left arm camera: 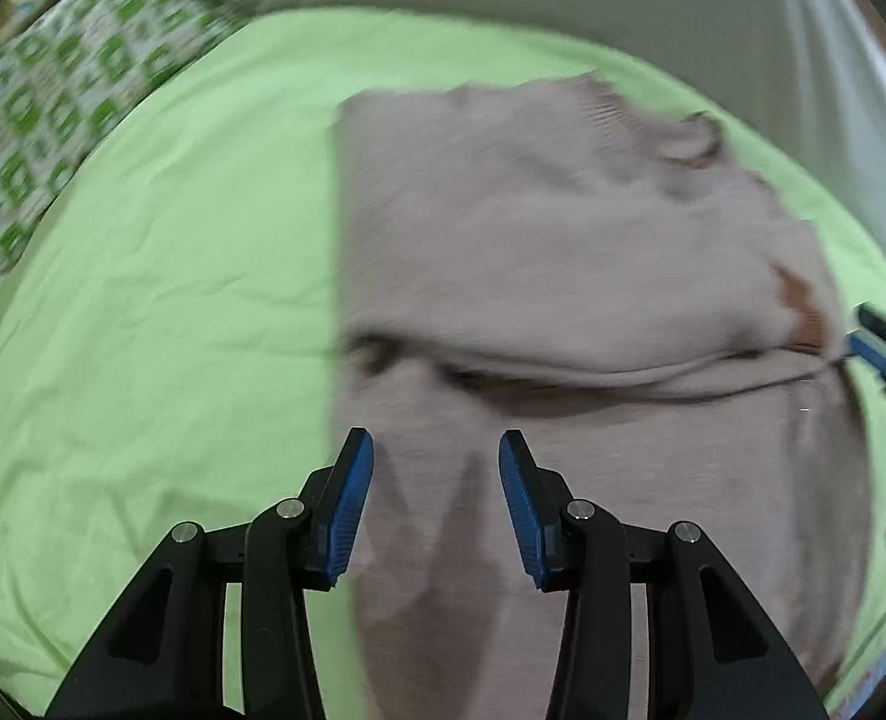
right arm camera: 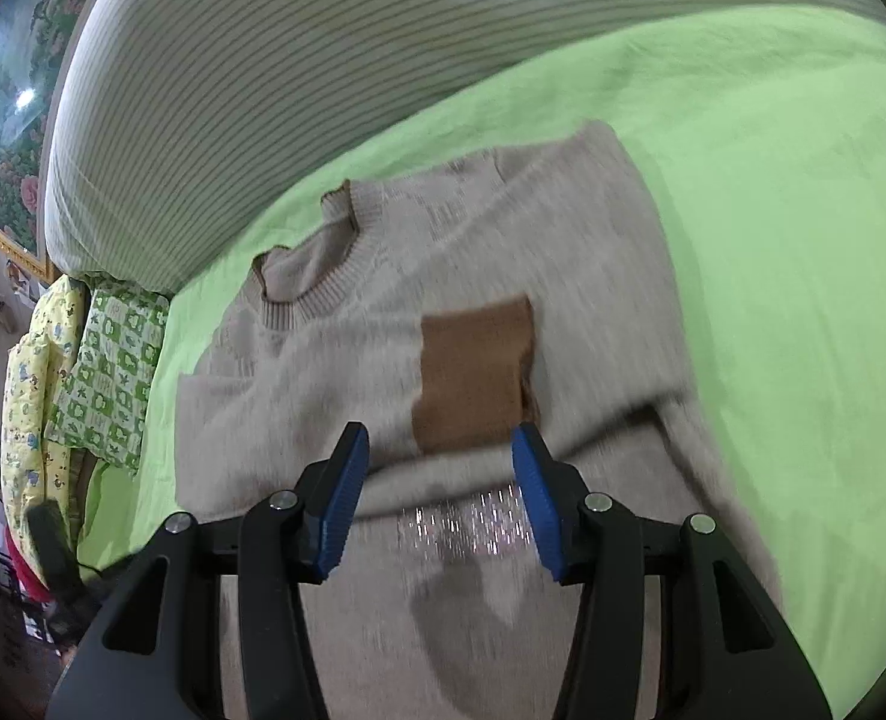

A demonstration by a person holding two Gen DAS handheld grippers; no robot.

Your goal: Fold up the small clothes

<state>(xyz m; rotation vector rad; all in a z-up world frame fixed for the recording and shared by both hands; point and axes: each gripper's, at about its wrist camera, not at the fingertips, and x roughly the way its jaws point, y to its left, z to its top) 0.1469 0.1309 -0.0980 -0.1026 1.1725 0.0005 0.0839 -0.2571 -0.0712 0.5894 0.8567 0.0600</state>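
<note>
Fingers [left arm camera: 359,504] on your left gripper [left arm camera: 437,504] stand partly apart above the beige sweater [left arm camera: 563,228], nothing between them; right gripper [right arm camera: 440,498] likewise half open and empty, hovering low over the brown patch [right arm camera: 473,372]

Sweater lies on the green bed sheet [left arm camera: 143,300], one panel already folded across the body, collar [right arm camera: 311,294] toward the headboard [right arm camera: 263,60]

Risks, as I judge them:
- pinch only the top layer and the fold drags apart
- pinch too deep and you lift sheet with knit
- uneven lift between your two hands skews the edge
- views are blurred, so the hem line is hard to place
</note>
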